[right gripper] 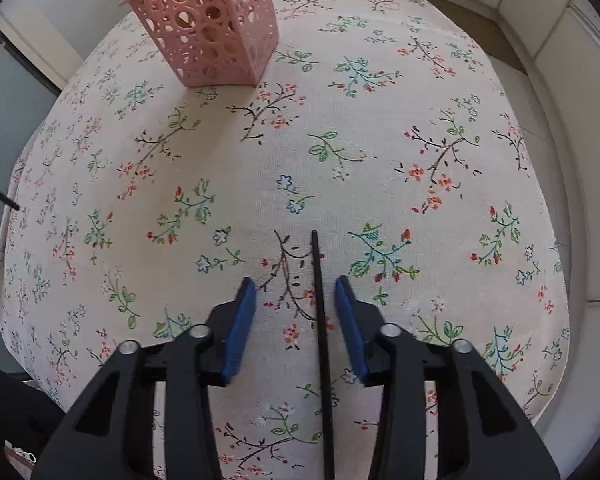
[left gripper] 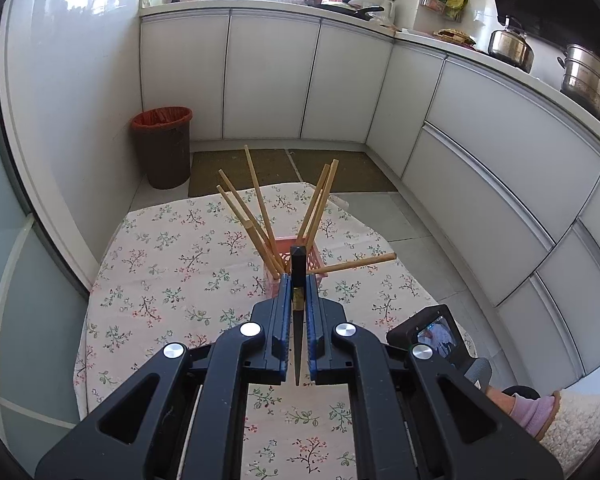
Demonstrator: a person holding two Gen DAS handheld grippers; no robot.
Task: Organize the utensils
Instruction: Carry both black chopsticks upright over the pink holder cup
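Where white cabinets [left gripper: 268, 76] curve, floral tablecloth [right gripper: 340, 184] covers table

We've got one black chopstick [right gripper: 321, 320] flat on the floral cloth, wooden chopsticks [left gripper: 260, 220] fanned in the pink basket [right gripper: 216, 32].

No text can be read; the packets [left gripper: 456, 2] far right on the counter [left gripper: 420, 36] may carry print, too blurred.
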